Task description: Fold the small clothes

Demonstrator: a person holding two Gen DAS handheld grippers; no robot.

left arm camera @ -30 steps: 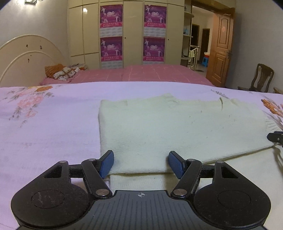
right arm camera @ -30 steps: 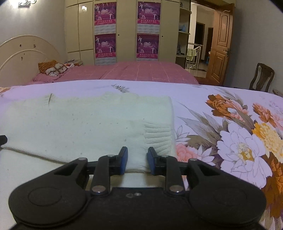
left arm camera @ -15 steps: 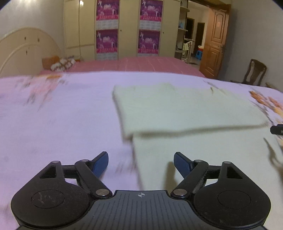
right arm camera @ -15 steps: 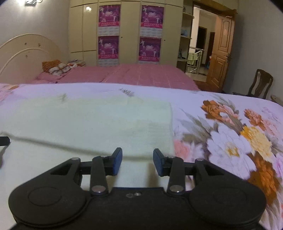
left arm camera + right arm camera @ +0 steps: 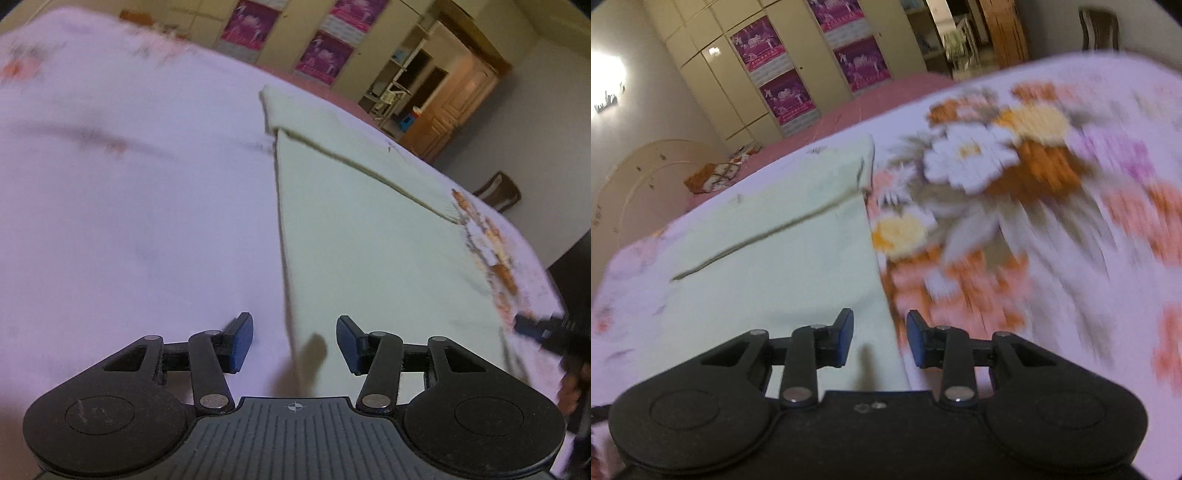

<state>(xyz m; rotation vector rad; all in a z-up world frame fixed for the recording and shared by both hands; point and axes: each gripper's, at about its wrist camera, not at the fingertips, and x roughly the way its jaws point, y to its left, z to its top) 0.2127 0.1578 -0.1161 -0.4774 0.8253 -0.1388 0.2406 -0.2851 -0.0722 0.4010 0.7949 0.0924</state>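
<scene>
- On the floral bedspread (image 5: 1015, 206): a pale knitted garment (image 5: 369, 229) lies flat, its far part already turned over onto the body; the edge of that fold runs as a dark line across the cloth in both wrist views.
- Left gripper (image 5: 294, 343): jaws partly apart and just been closing, empty; the garment's left edge runs between the blue pads (image 5: 240, 341) from the camera's angle, but nothing is pinched.
- Right gripper (image 5: 879, 338): jaws narrowly parted and just narrowed slightly, empty, poised over the garment's right edge; its tip also appears at the right margin of the left wrist view.
- Progress, as a judgement: one fold is laid; the near portion remains a single open panel, so at least one further fold seems to be left.
- Next step, as a judgement: both tools appear lined up on the near corners for a fresh grasp.
- Both views are tilted and motion-blurred; fine detail at the near hem cannot be told.
</scene>
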